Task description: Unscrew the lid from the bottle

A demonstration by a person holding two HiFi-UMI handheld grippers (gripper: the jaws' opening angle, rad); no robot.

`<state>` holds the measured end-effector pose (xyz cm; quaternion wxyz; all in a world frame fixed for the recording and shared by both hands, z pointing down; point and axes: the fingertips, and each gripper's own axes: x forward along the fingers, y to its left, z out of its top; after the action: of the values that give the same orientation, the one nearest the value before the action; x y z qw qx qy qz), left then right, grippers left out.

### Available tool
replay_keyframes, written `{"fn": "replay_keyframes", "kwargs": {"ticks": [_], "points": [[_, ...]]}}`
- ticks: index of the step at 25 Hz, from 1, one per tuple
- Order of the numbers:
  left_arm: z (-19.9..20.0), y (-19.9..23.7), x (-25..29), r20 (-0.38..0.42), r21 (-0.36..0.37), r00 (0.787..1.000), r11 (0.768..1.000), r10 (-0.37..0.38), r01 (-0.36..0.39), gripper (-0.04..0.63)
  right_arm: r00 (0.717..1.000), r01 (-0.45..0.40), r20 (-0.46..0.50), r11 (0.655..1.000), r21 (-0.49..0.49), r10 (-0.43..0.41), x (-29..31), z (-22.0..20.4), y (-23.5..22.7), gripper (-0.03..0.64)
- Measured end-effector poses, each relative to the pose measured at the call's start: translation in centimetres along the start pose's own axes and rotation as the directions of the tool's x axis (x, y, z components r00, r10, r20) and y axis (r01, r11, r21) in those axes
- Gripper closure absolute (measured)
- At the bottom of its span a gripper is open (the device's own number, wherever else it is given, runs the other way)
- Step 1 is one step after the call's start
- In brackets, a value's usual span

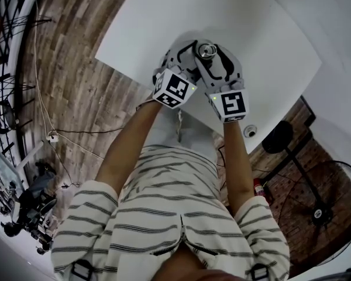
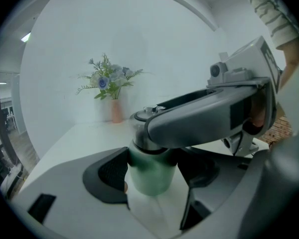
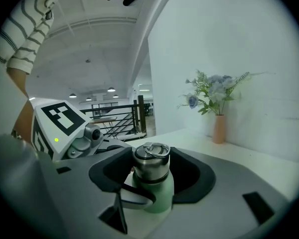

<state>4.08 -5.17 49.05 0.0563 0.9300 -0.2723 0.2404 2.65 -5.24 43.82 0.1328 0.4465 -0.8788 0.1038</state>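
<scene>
A pale green bottle [image 2: 150, 178] with a steel lid [image 3: 151, 164] stands upright on the white table [image 1: 269, 51], close to its near edge. My left gripper [image 2: 152, 169] is shut on the green body, one dark pad against each side. My right gripper [image 3: 152, 171] reaches in from the opposite side, higher up. Its pads sit against both sides of the steel lid, whose ring handle lies flat on top. In the head view the lid [image 1: 207, 50] shows from above, between the two grippers. The right gripper's arm crosses the left gripper view and hides part of the lid.
A pink vase of blue and white flowers [image 3: 219, 128] stands at the table's far side by the white wall, also in the left gripper view as the vase [image 2: 115, 111]. A floor fan [image 1: 322, 209] stands on the brick floor to my right.
</scene>
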Motion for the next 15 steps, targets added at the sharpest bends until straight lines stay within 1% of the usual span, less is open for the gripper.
{"fn": "replay_keyframes", "kwargs": {"ticks": [3,6,8,11,15], "points": [[-0.02,-0.01,-0.01,0.002,0.000,1.000,1.000,-0.001,0.001,0.287,0.995,-0.099,0.011,0.995,-0.014,0.099,0.04,0.12,0.15,0.373],[0.19,0.05,0.14,0.010,0.000,1.000,1.000,-0.002,0.002,0.288,0.973,-0.228,0.030,0.973,-0.038,0.229,0.13,0.44,0.15,0.373],[0.13,0.07,0.14,0.008,-0.001,1.000,1.000,-0.003,0.003,0.287,0.947,-0.318,0.029,0.946,-0.064,0.320,0.11,0.48,0.25,0.373],[0.12,0.02,0.06,0.008,0.000,1.000,1.000,-0.004,0.004,0.287,0.897,-0.438,0.027,0.896,-0.068,0.441,-0.08,0.43,0.34,0.373],[0.29,0.02,-0.06,0.010,0.003,1.000,1.000,-0.007,0.007,0.287,0.830,-0.556,0.003,0.827,-0.078,0.558,-0.17,0.67,0.49,0.373]]}}
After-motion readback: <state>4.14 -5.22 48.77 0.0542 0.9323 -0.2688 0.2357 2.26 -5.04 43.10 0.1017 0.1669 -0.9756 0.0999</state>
